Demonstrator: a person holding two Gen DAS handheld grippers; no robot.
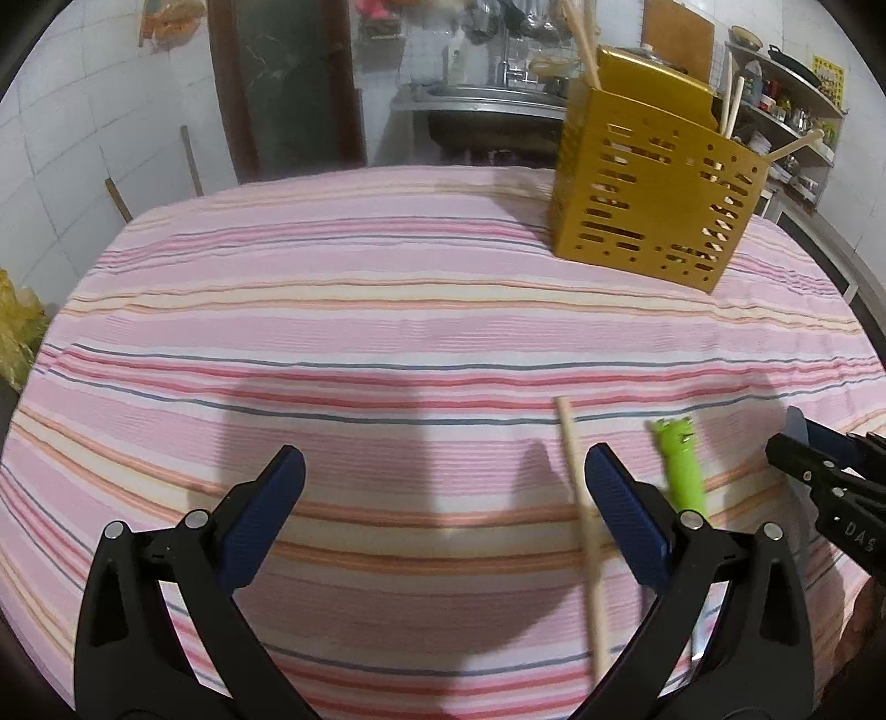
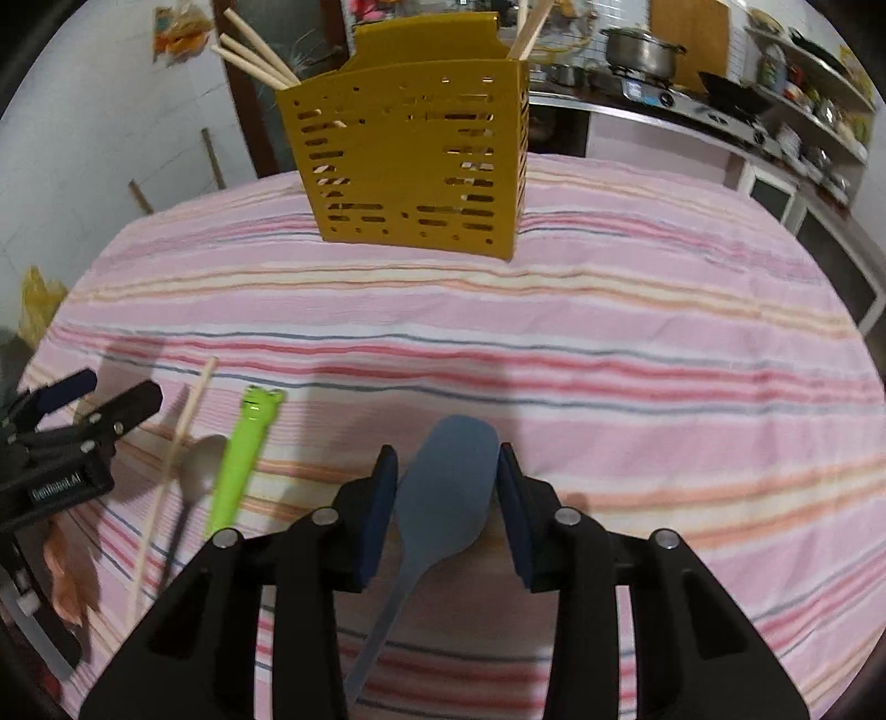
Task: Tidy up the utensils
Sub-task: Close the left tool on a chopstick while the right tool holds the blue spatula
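Noted a cloth (image 1: 387, 310) in pink, white, peach and grey stripes spread over the whole table, slightly rumpled, with soft gripper shadows near its front edge. Spotted a yellow slotted utensil holder (image 1: 653, 205) upright towards the far edge, wooden chopsticks (image 2: 255, 55) leaning out of its compartments. Found, near the front, a loose chopstick (image 1: 581, 515), a metal spoon (image 2: 199, 465) and a green frog-topped handle (image 1: 684, 471) lying side by side on the stripes.

Saw the left gripper (image 1: 446, 459) spread wide over bare cloth with nothing between its blue pads, the loose chopstick just beside its right finger. Saw the right gripper (image 2: 447, 457) closed in on a grey-blue spatula (image 2: 443, 498), pads against both edges of the blade, handle trailing back beneath.

Made out, beyond the table, white tiled walls (image 1: 72, 138), a dark door (image 1: 288, 83), a steel counter (image 1: 476, 99), a pot (image 2: 642, 50) on a stove and crowded shelves (image 2: 819, 111) to the right. Glimpsed a yellow bag (image 2: 39, 304) by the left edge.
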